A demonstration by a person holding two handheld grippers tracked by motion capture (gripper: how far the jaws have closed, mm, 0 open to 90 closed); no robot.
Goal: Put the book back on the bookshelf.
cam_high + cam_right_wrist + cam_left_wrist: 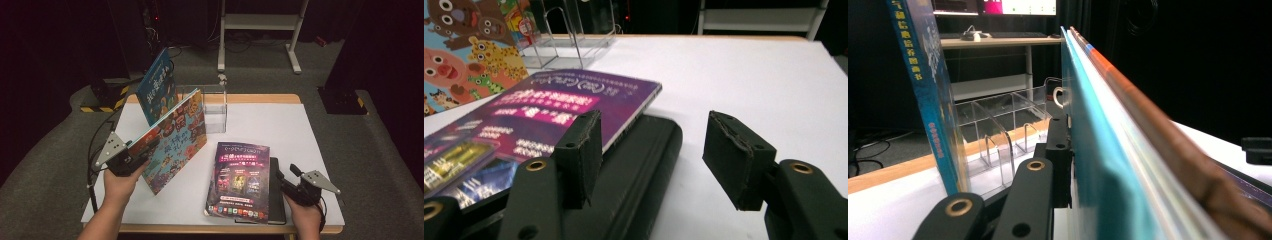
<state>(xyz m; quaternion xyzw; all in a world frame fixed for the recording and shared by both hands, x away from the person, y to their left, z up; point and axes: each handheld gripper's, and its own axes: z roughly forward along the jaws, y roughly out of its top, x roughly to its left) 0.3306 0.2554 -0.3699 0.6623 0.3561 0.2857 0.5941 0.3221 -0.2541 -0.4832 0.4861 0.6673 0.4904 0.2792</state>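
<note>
Left claw [134, 156] clamped on picture book [175, 140], book on edge, long axis toward clear rack [212, 107], right claw [286, 181] open

Left tool [134, 156] clamped shut — right tool [659, 155] gapes open.

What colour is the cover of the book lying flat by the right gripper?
The flat book has a dark purple cover with pink and white print, clearest in the high view.
</note>
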